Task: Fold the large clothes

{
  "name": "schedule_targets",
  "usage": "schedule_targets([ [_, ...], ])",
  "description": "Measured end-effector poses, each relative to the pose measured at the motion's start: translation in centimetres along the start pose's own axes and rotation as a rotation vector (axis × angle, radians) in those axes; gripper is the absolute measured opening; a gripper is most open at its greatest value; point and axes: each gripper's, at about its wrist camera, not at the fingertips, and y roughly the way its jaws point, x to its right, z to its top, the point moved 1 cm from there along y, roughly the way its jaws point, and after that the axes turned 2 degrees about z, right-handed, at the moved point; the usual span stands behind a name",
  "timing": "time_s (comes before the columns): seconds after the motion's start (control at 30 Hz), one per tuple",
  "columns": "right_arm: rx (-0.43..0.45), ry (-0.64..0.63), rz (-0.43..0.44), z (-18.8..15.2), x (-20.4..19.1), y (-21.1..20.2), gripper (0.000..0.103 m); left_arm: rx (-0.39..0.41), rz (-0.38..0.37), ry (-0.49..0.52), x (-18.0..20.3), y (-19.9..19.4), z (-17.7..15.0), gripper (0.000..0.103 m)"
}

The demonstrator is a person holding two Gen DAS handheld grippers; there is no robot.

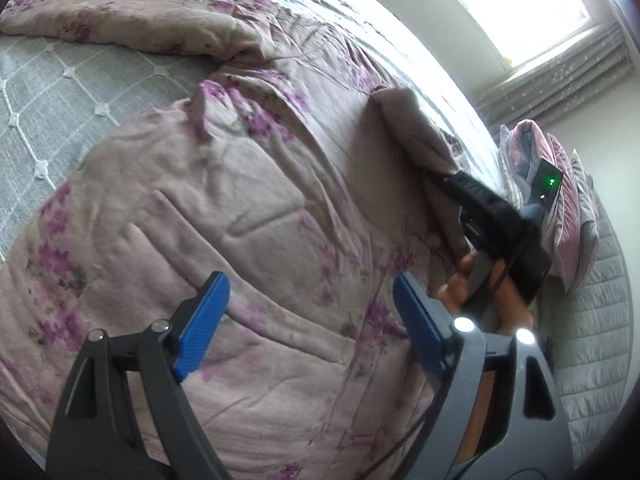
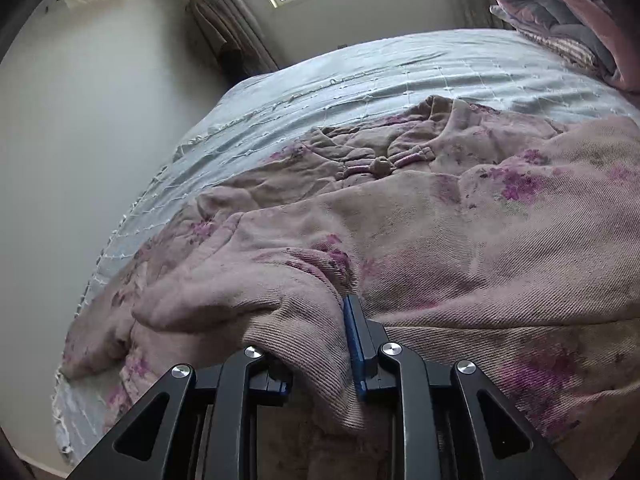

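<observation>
The right claw [image 2: 320, 344] pinches a sleeve [image 2: 248, 300] of the floral jacket [image 1: 248, 184] to fold it inward, while the left claw [image 1: 308, 320] hovers wide open, empty, above the bed [image 2: 320, 64].

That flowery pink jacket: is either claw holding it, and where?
The right gripper pinches the jacket by a sleeve cuff; the left gripper is open, holding nothing.

2 wrist cams, close over garment [image 1: 260, 200]

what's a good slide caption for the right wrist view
Right tongs pinching a fold of the floral padded jacket on the bed.
</observation>
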Motion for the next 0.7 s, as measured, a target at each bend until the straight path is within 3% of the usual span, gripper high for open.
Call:
schedule_targets([
  [0.13, -0.027, -0.166, -0.08, -0.1, -2.5, 0.2, 0.037, -0.003, -0.003, 0.002, 0.1, 0.1, 0.1, 0.084],
  [0.2, -0.042, -0.155, -0.087, 0.3, -2.5, 0.0, 0.037, -0.005, -0.001, 0.008, 0.2, 0.1, 0.1, 0.084],
  [0.3, -0.017, -0.075, -0.008, 0.6, -1.2, -2.3, 0.04, -0.003, -0.005, 0.008, 0.2, 0.1, 0.2, 0.084],
  [0.37, 0.015, -0.019, 0.068, 1.3, -0.2, -3.8, 0.056, 0.001, -0.009, 0.009, 0.2, -0.1, 0.2, 0.084],
  [0.43, 0.02, 0.001, 0.083, 1.7, 0.3, -4.7, 0.102, 0.004, -0.008, 0.016, 0.3, -0.2, 0.1, 0.084],
  [0.63, 0.039, -0.17, 0.089, 1.6, -2.7, -7.4, 0.103, 0.007, 0.007, 0.02, 0.1, -0.1, 0.2, 0.084],
  [0.7, 0.048, -0.172, 0.042, 1.7, -1.8, -8.2, 0.103, 0.001, 0.002, 0.006, -0.1, 0.2, 0.3, 0.084],
])
